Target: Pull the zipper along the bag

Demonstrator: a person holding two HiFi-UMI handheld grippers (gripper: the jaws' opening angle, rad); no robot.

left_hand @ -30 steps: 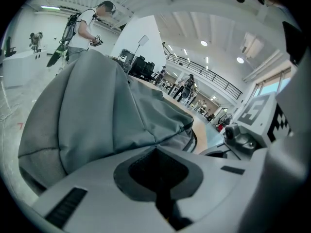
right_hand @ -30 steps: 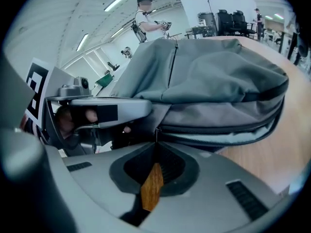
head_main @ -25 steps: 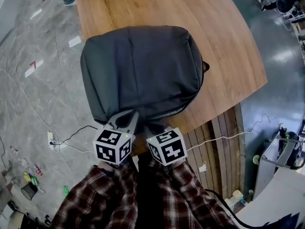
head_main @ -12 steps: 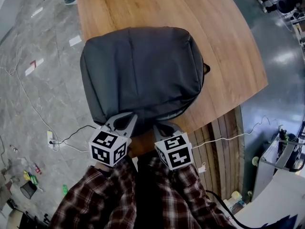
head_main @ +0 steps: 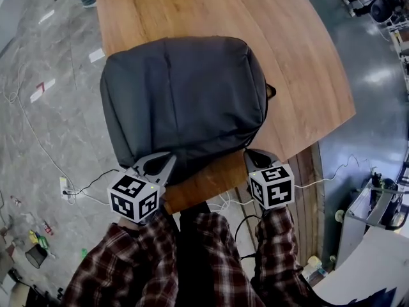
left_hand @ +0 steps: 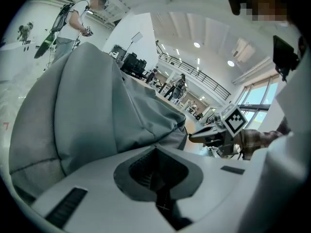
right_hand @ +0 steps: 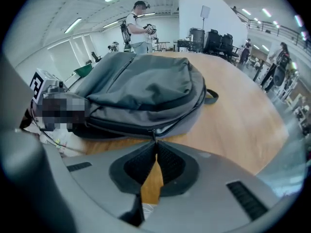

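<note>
Progress: partway, by the look of it; zipper pull point(right_hand: 155, 132) at the near right corner of the bag point(head_main: 185, 94), track up the right side left to run.
Right claw point(head_main: 251, 153): pinched on the pull.
Left claw point(head_main: 162, 160): pressed together at the near left corner, seemingly nipping fabric.
Bag: grey, soft, plump, flat at the near edge of the desk point(head_main: 300, 62).

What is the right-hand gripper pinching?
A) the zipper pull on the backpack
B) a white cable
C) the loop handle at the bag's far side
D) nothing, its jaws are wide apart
A: in the right gripper view, the right gripper has its jaws together on the small dark zipper pull at the near edge of the grey backpack.
</note>
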